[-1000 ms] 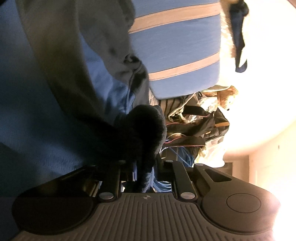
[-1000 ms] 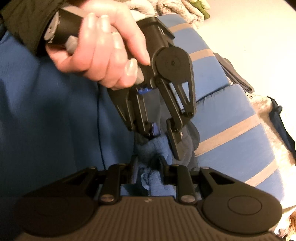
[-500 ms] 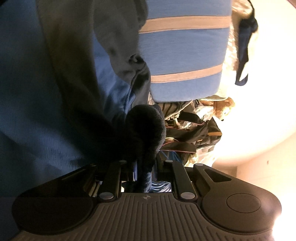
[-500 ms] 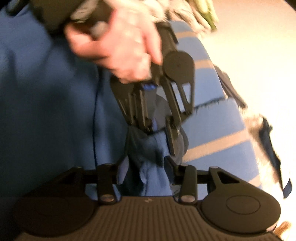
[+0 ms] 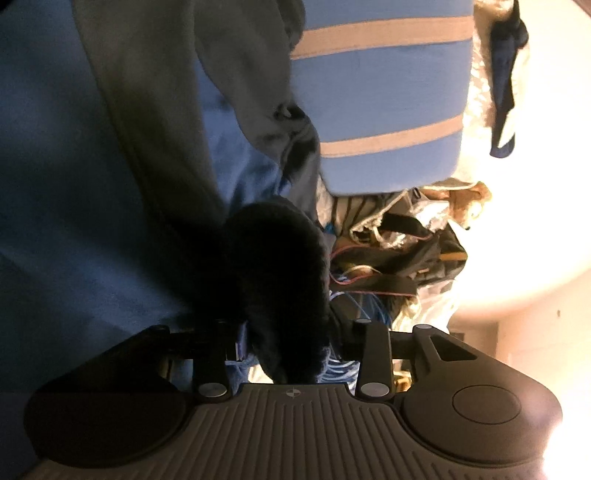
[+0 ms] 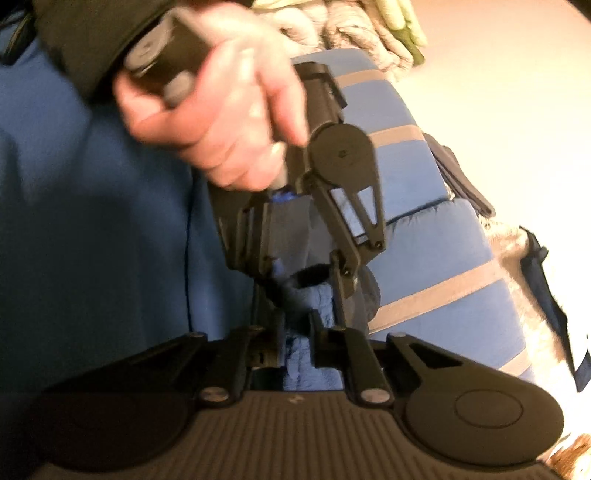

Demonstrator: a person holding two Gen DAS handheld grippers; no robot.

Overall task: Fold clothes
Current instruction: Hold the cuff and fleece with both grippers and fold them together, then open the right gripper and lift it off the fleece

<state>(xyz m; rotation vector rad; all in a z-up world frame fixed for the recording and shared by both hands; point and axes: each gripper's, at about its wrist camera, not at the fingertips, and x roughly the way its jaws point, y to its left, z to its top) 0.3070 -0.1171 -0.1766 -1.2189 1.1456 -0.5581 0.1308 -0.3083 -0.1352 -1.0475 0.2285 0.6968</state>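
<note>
A blue fleece garment (image 5: 74, 192) with a grey panel (image 5: 166, 110) hangs ahead in the left wrist view. Its dark, thick cuff (image 5: 280, 280) sits between the fingers of my left gripper (image 5: 291, 338), which stand apart and do not pinch it. In the right wrist view a hand (image 6: 221, 122) holds the left gripper (image 6: 306, 273) just above my right gripper (image 6: 295, 332). The right gripper is shut on a fold of the blue fleece (image 6: 306, 362). The cuff's opening (image 6: 310, 277) shows between the left fingers.
A blue cushion with grey stripes (image 5: 380, 92) (image 6: 436, 266) lies to the right of the garment. Beyond it is a heap of bags and cords (image 5: 399, 251). A dark strap (image 6: 546, 288) and pale knitted cloth (image 6: 351, 33) lie at the edges.
The right gripper opened half a second ago and has shut again on the blue fleece. The left gripper's fingers have spread wider around the dark cuff.
</note>
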